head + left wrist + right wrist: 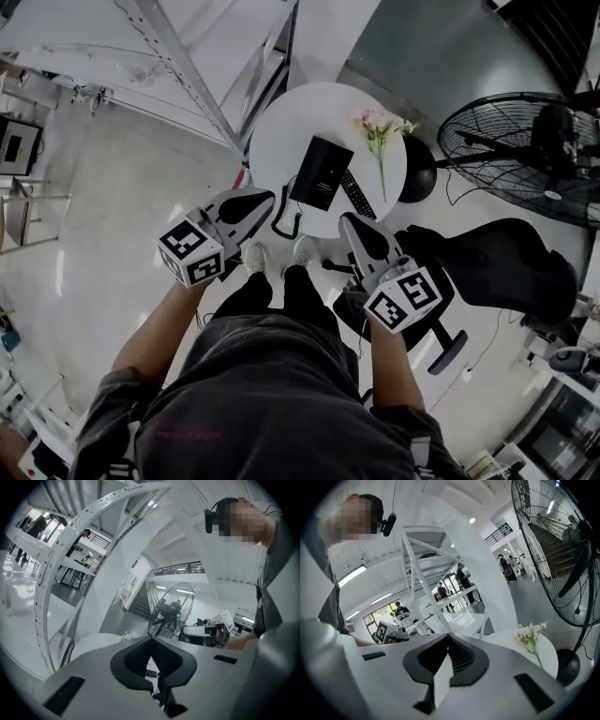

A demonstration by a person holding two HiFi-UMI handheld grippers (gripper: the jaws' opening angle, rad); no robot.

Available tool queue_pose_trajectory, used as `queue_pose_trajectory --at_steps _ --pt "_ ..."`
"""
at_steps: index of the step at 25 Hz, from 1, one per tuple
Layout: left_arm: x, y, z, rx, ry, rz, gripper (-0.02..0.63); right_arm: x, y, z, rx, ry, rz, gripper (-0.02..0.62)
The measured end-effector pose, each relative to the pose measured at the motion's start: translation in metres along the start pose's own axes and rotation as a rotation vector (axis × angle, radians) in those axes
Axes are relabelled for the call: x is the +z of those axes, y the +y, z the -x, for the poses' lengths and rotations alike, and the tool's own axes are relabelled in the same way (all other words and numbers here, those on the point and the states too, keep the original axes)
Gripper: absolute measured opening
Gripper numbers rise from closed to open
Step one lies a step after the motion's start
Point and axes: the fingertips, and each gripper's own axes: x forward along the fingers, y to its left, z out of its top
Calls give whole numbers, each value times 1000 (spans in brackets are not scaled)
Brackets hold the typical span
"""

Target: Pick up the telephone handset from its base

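Phone (321, 172) sits mid-way on the round white surface (281, 122): black, angled. The coiled cord (286, 221) loops off its near left corner, close to the near rim. Handset and base can't be told apart from above; both read as one dark block. A slim keyed bar (357, 195) lies just right of the phone. Cannot tell whether it is the handset or a remote. Flowers (380, 131) lie far right of the phone.

Jaws of left gripper (262, 200) are together and empty, with the tips just near-left of the phone, above the cord. Jaws of right gripper (352, 223) are together and empty, with the tips by the near rim, just short of the bar. Neither touches anything.

Handling, judged:
- The handset is likely light, rigid, smooth plastic, so it may slip under a shallow pinch.
- Open the jaws first, then take it across the narrow middle, between earpiece and mouthpiece.
- The cord will tug and may drag the base, so lift gently.
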Motion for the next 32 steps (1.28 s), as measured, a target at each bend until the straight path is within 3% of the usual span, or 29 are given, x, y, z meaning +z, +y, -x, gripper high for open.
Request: queue_pose_trajectory --at_steps 17,21,32 --pt "-108 103 -116 63 226 87 17 -33 -108 -30 11 118 -80 18" --pt "-132 126 -135 59 286 90 67 -43 -124 -32 -9 140 -97 18" --pt "-193 158 -176 -43 445 150 153 -70 -148 -30 -56 190 -129 18"
